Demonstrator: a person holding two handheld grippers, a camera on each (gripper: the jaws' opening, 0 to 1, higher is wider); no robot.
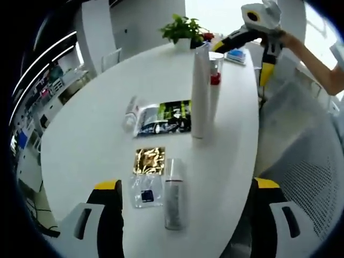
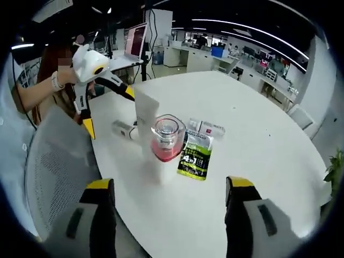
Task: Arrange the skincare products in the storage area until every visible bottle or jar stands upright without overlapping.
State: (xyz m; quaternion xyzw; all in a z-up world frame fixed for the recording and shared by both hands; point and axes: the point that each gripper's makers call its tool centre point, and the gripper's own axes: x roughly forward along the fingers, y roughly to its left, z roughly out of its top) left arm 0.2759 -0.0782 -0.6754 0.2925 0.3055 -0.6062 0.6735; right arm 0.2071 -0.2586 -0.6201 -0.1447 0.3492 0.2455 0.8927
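**Two bottles upright, one tube lying down**

Ahead of the left hand-held gripper [image 1: 185, 207], whose jaws stood apart and empty, a tall white bottle [image 1: 200, 91] stood upright on the white counter [image 1: 86, 140], touching a clear bottle [image 1: 215, 80] holding red liquid low inside. Nearer, a clear tube [image 1: 174, 193] lay flat, its long axis running away from the jaws. Its contents were hard to make out. The right hand-held gripper [image 2: 169, 207] was likewise released, empty.
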